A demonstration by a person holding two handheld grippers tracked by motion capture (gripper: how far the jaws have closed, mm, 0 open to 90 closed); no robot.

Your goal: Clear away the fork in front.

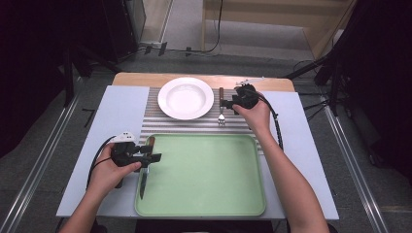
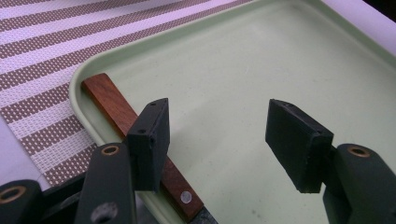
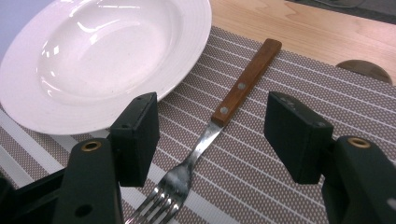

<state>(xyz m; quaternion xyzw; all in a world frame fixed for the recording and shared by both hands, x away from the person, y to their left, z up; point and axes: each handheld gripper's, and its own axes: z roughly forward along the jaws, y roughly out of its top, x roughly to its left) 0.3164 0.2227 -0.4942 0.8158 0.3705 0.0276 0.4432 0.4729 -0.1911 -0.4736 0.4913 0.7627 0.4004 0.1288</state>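
A knife (image 1: 144, 171) with a wooden handle (image 2: 117, 108) lies along the left rim of the pale green tray (image 1: 204, 170), blade toward me. My left gripper (image 1: 151, 158) hovers over that rim, open, with its left pad (image 2: 150, 140) above the handle and nothing between the pads. A fork (image 1: 221, 108) with a wooden handle (image 3: 246, 77) lies on the striped placemat (image 1: 155, 121) just right of the white plate (image 1: 185, 97). My right gripper (image 1: 226, 103) is open, and its pads straddle the fork's neck (image 3: 203, 137) from above without touching it.
The tray (image 2: 280, 70) has nothing else in it and takes up the near middle of the table. The deep plate (image 3: 102, 56) sits at the far end of the placemat (image 3: 261, 186). Bare wooden tabletop (image 3: 299, 23) runs behind it, and a pale board shows on both sides.
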